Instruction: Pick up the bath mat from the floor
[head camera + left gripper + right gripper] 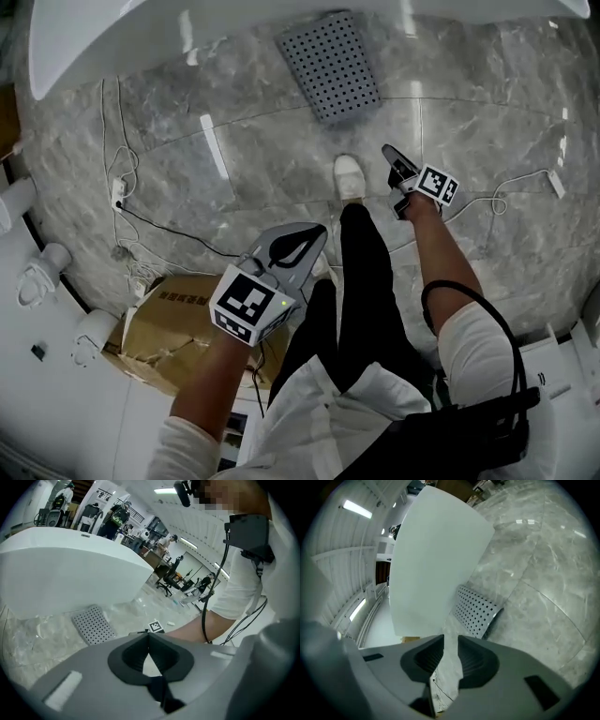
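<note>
Floor (234,159) of grey marble lay open between the person's shoe (349,176) and the white tub (141,37), whose rim closed off the far side. A cardboard box (178,319) and loose cables (122,192) crowded the left edge.

The left gripper (309,239), held above the box's corner, had its jaws closed tip to tip with nothing between them. The right gripper (394,159) reached further forward, just beside the shoe. Its jaws stood slightly parted, the narrow gap showing only floor, and it touched nothing.

The bath mat (328,66), a grey perforated rectangle, lay flat on the floor just beside the tub, well ahead of both grippers. Its long axis ran from the tub toward the person, with the near end swung a little to the right. In the right gripper view it sat ahead of the jaws, a little right of the gap.
</note>
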`<act>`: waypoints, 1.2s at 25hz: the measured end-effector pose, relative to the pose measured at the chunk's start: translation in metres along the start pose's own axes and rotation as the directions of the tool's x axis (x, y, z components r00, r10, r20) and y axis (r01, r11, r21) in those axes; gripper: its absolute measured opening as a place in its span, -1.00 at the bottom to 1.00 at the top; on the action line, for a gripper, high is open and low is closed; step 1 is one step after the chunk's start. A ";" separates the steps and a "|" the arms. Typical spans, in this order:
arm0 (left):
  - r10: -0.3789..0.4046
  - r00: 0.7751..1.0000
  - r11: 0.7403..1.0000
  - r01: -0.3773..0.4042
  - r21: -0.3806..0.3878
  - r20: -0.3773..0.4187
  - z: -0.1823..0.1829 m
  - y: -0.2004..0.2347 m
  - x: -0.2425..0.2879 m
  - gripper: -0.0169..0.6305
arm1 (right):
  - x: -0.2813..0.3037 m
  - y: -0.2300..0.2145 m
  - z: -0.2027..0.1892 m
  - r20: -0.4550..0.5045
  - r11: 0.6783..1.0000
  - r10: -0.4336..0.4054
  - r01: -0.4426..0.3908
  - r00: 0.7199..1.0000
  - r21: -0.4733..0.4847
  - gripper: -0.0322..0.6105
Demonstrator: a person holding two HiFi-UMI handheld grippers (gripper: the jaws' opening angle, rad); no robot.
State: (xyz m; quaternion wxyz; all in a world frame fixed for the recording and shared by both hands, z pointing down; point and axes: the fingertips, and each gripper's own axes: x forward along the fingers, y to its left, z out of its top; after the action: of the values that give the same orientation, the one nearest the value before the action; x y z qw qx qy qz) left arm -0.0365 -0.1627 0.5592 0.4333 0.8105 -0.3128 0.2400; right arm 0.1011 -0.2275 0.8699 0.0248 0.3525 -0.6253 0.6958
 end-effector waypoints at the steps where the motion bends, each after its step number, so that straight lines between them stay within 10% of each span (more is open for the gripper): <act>1: -0.012 1.000 1.000 0.012 0.012 -0.011 -0.002 0.009 0.012 -0.93 | 0.010 -0.010 0.007 0.009 1.000 0.004 -0.004 1.000 0.007 -0.70; 9: -0.069 0.996 0.992 0.074 0.104 -0.049 -0.006 0.068 0.083 -0.93 | 0.086 -0.087 0.028 0.013 0.998 0.002 -0.003 1.000 0.067 -0.61; 30: -0.057 0.994 0.998 0.056 -0.014 -0.098 -0.069 0.145 0.130 -0.93 | 0.181 -0.186 0.047 0.100 0.987 0.005 -0.020 0.995 0.157 -0.42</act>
State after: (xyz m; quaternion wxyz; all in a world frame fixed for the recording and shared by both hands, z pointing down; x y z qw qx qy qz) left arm -0.0589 -0.2052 0.7599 0.4594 0.8036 -0.2694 0.2656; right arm 0.0752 -0.3025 1.1216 -0.0385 0.3835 -0.5710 0.7248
